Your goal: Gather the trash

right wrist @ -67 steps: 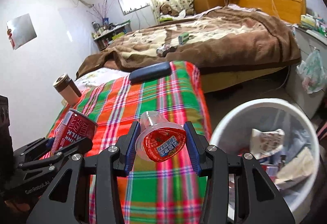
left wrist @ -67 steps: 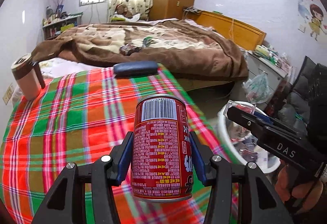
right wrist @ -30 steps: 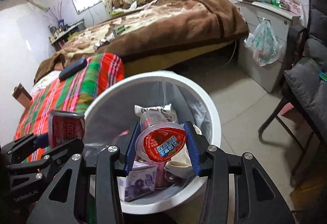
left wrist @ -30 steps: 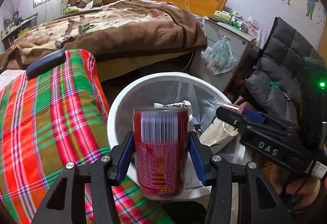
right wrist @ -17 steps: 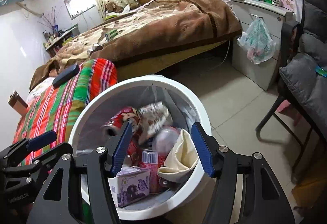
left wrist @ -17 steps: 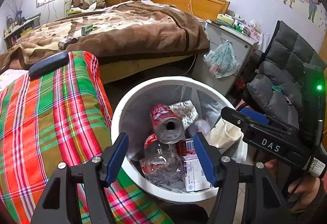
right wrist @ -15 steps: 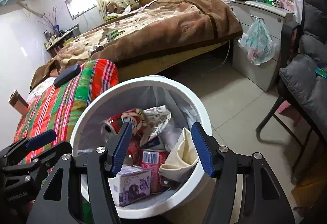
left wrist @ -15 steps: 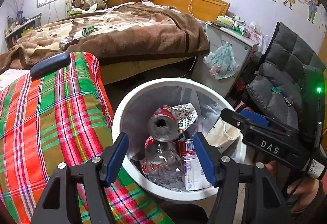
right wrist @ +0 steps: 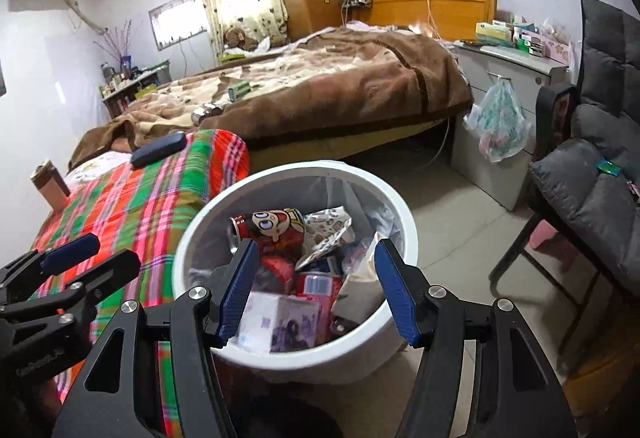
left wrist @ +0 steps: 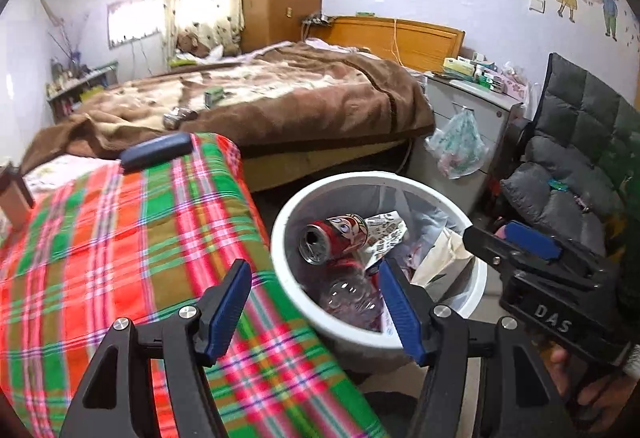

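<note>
On your far left a brown cylindrical lidded cup (left wrist: 12,194) stands on the red-and-green plaid cloth (left wrist: 120,238), with a dark blue oblong case (left wrist: 157,152) lying at the cloth's far edge. Your left gripper (left wrist: 316,312) hangs spread and empty over the cloth's edge and the near rim of the round white plastic bin (right wrist: 396,210). The trash is in that bin: a red drink can (right wrist: 276,228) lies on its side on top of wrappers and cartons. Your right gripper (right wrist: 316,290) is likewise spread and empty above the bin. I judge this drop complete, so lift both clear of the rim before swinging left, and look over the cloth for anything that is really rubbish.
</note>
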Demonstrator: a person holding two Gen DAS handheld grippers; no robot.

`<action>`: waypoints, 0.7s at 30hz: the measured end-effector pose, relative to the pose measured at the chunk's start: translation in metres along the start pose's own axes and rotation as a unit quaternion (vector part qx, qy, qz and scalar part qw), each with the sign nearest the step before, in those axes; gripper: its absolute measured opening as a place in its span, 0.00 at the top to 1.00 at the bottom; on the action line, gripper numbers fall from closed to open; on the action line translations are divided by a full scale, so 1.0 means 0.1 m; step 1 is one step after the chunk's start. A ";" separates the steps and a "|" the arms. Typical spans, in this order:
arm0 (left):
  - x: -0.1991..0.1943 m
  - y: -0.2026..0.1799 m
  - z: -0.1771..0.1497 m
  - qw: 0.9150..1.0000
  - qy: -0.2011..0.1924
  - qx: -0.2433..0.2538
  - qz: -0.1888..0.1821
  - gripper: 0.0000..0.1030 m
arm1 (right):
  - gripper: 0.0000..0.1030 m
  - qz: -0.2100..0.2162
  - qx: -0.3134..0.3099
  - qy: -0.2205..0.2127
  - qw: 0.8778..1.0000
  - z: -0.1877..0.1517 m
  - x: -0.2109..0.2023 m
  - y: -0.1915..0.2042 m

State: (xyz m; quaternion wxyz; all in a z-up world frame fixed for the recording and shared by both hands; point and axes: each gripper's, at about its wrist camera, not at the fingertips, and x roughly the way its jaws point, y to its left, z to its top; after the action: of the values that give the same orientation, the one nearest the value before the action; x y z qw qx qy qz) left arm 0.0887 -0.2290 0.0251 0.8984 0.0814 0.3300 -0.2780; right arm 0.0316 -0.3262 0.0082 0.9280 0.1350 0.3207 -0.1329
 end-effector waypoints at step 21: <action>-0.60 0.05 -0.50 0.996 -0.056 -0.023 0.058 0.36 | 0.40 -0.010 -0.012 -0.041 0.999 -0.39 -0.33 0.23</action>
State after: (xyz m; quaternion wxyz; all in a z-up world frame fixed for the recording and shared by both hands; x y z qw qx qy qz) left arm 0.0266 -0.1815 0.0246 0.9317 0.0638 0.2802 -0.2220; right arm -0.0073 -0.2868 0.0029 0.9407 0.1149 0.2850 -0.1435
